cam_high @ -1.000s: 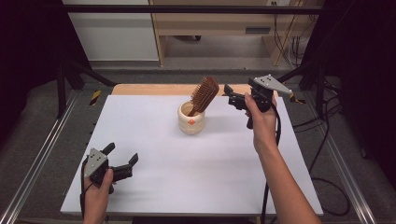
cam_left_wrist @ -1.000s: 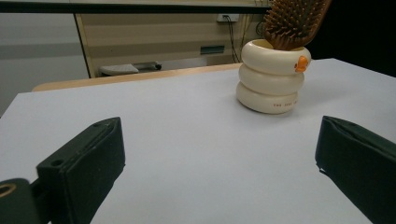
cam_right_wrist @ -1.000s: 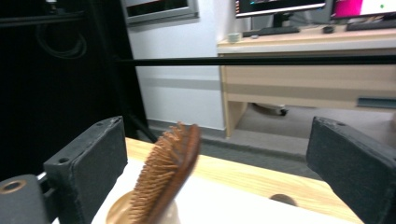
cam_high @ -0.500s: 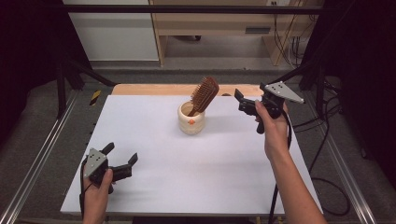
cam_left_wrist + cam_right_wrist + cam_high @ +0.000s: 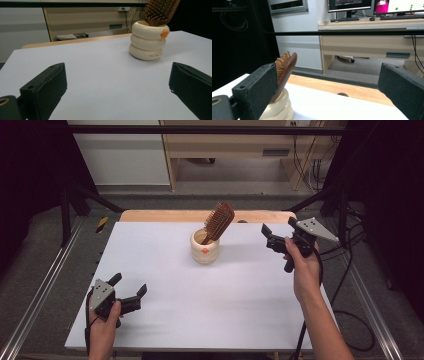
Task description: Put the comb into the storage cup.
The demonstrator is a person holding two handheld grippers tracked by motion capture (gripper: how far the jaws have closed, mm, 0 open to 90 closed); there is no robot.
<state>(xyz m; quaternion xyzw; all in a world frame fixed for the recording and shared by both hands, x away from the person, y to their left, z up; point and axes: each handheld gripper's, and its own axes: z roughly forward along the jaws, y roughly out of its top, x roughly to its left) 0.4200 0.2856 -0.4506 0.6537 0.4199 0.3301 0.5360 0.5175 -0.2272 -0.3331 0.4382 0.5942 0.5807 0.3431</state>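
Currently both tongs gape empty; right tongs (image 5: 276, 238) at brush's (image 5: 219, 221) three o'clock; clumsy approach could topple cup (image 5: 205, 247); left tongs (image 5: 129, 291) idle.

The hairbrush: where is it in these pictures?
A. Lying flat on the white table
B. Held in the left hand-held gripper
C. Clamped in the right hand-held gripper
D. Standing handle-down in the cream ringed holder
D: the hairbrush leans bristle-head up out of the cream ringed holder, while the right hand-held gripper and the left hand-held gripper are both open and apart from it.
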